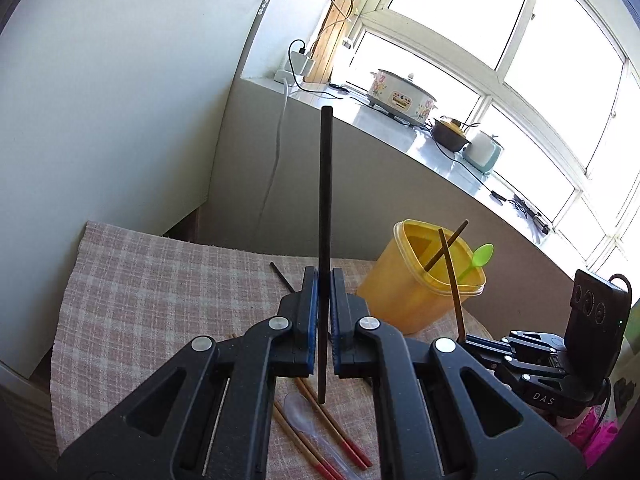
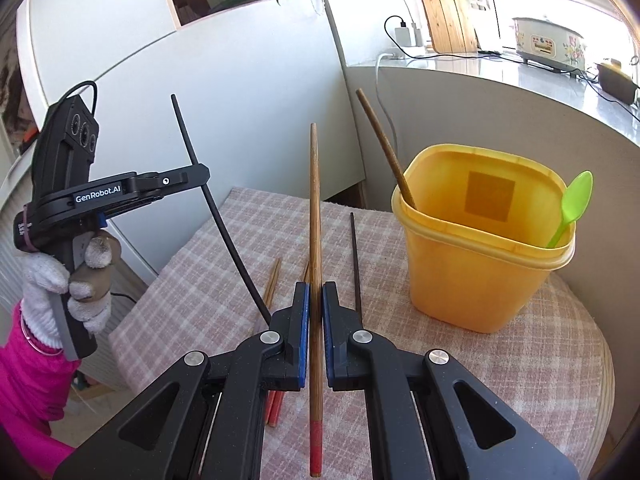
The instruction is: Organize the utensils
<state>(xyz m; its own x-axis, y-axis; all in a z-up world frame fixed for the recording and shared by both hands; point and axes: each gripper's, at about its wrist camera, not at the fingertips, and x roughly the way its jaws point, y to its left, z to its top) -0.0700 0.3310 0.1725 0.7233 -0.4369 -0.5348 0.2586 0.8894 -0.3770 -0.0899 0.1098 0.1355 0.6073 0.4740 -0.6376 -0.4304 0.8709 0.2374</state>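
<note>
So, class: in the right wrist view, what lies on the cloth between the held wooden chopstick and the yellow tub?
One black chopstick lies there, on the checked cloth, left of the yellow tub.

I see the tub (image 2: 480, 264) on the cloth (image 2: 200, 280) — spoon (image 2: 572, 204) inside; loose chopsticks (image 1: 320, 432) left of it.

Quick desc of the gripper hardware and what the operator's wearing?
Both grippers are black linkages with silver pivot pins and blue pads. The left unit carries white GenRobot.AI lettering, a three-lens module and a black cable. Operator wears a white knit glove and pink sleeve.
</note>
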